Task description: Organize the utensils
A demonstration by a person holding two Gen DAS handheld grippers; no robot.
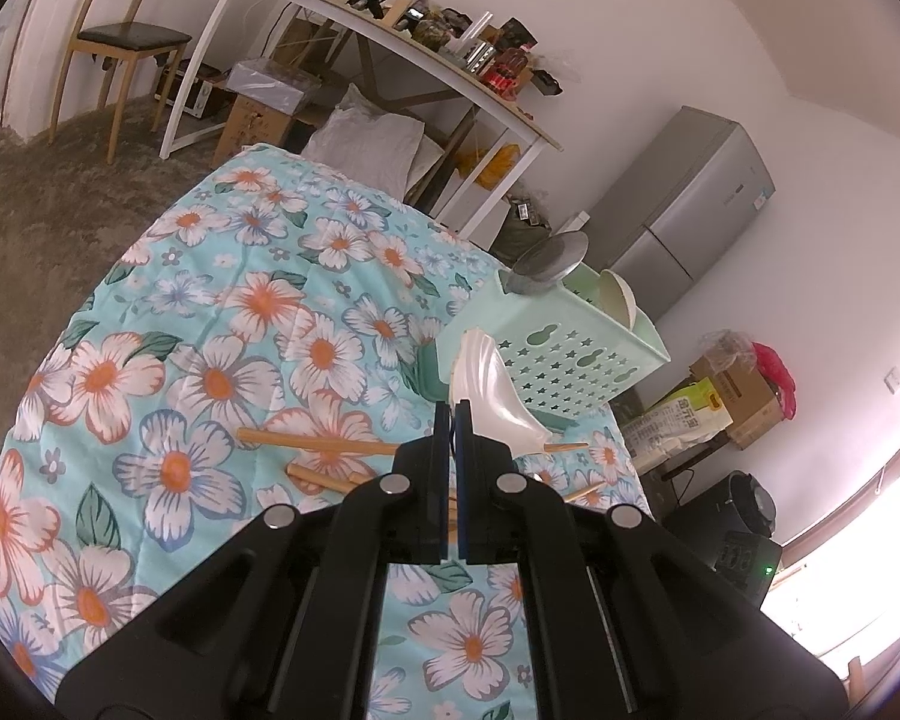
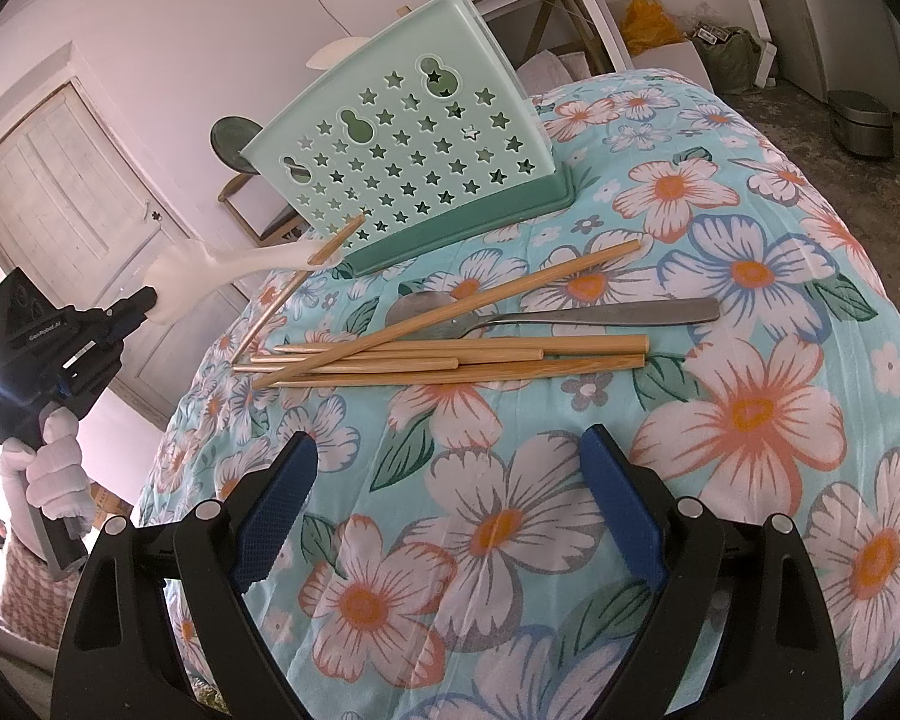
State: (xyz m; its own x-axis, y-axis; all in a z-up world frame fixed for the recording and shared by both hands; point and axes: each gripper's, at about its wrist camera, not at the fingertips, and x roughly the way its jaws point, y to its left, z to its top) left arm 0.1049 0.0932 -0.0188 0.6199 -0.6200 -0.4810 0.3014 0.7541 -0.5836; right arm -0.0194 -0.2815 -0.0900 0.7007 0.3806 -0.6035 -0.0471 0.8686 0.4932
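Observation:
My left gripper (image 1: 453, 414) is shut on a white ceramic spoon (image 1: 492, 384) and holds it in the air beside the mint-green perforated utensil holder (image 1: 570, 360). The right wrist view shows that gripper (image 2: 147, 300) at the left, held by a white-gloved hand (image 2: 54, 468), the white spoon (image 2: 228, 267) reaching toward the holder (image 2: 414, 156). Several wooden chopsticks (image 2: 450, 354) lie in a loose pile on the floral cloth, with a metal spoon (image 2: 570, 315) partly under them. My right gripper (image 2: 450, 441) stands open above the cloth, short of the pile, with nothing between its fingers.
One chopstick (image 2: 300, 288) lies apart near the holder's left corner. A metal ladle (image 1: 552, 258) and a pale spoon (image 1: 621, 300) stick out of the holder. The floral cloth (image 1: 210, 330) drops off at its edges. A desk (image 1: 390, 42), a chair (image 1: 120, 36) and a fridge (image 1: 690, 198) stand behind.

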